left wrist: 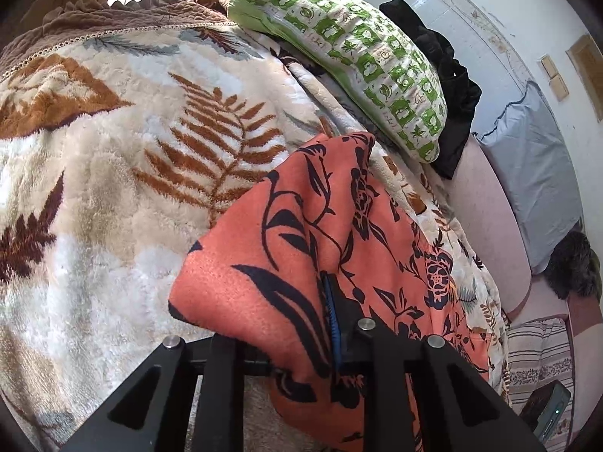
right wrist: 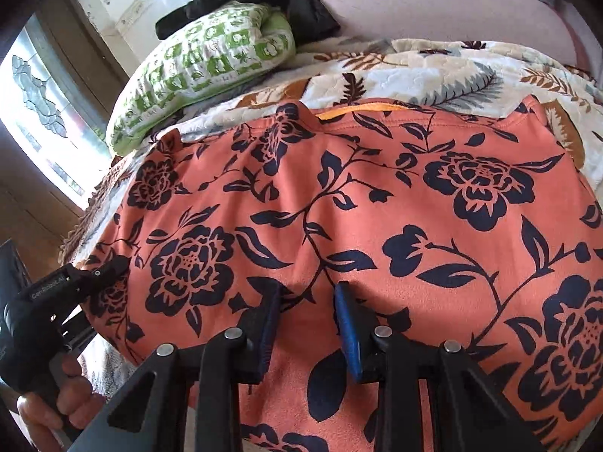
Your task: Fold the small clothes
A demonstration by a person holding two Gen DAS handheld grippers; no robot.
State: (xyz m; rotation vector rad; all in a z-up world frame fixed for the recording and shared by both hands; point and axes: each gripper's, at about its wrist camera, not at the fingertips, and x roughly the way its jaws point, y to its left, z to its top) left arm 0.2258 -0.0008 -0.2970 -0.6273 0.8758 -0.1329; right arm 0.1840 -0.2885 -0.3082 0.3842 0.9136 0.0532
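Observation:
An orange garment with dark navy flowers lies spread on a leaf-patterned blanket on a bed. My left gripper is shut on the garment's left edge, with cloth draped over its left finger and only the blue-padded right finger showing. It also shows in the right wrist view, pinching that edge. My right gripper is open, its blue pads resting on the garment's near middle, with cloth between the fingers.
A green-and-white pillow and a black garment lie at the head of the bed, by a pink headboard. A grey pillow lies to the right. A window is at the left.

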